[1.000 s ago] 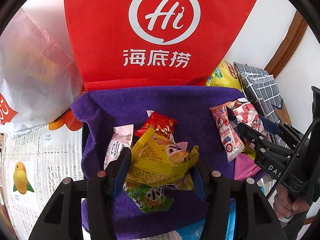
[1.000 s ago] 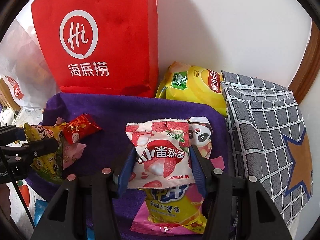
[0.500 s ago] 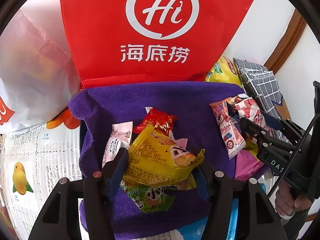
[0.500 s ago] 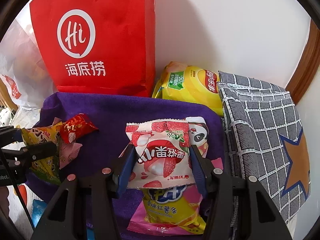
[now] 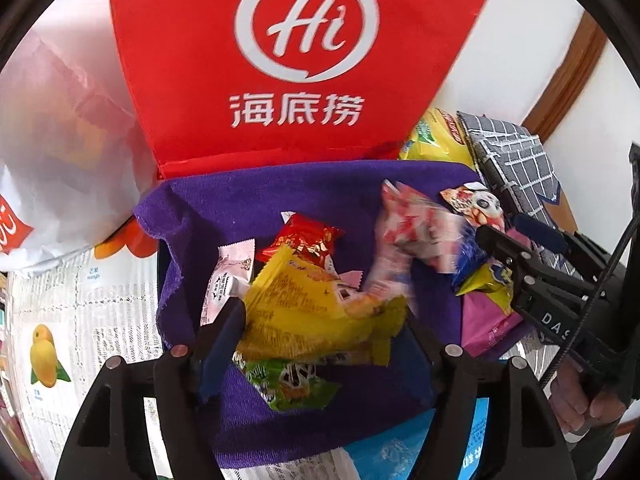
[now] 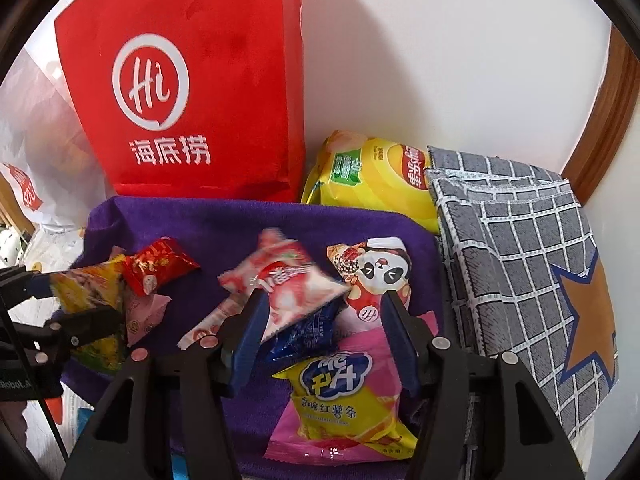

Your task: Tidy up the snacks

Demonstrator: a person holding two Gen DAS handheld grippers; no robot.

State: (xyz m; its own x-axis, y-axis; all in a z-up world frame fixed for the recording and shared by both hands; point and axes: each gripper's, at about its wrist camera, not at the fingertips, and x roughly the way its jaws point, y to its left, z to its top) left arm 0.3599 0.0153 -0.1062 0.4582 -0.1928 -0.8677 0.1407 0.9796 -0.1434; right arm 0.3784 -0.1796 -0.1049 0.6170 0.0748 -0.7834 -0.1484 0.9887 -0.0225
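A tall red bag (image 6: pixel 188 92) stands at the far edge of a purple towel (image 6: pixel 224 220), with a yellow chip bag (image 6: pixel 372 180) and a grey checked pouch (image 6: pixel 520 248) at the far right. On the towel the snacks form two loose groups, so the sorting looks partly done, with packets not yet settled. The left gripper (image 5: pixel 320 328) has just been opening; its jaws stand about half open around the yellow snack packet (image 5: pixel 312 312), which sags on the left group and seems released. The right gripper (image 6: pixel 324 320) has also opened a little; the strawberry packet (image 6: pixel 288 280) is tilted and blurred, leaning on the left finger only, above a pink-and-yellow packet (image 6: pixel 340 404) beside a panda packet (image 6: pixel 380 272).
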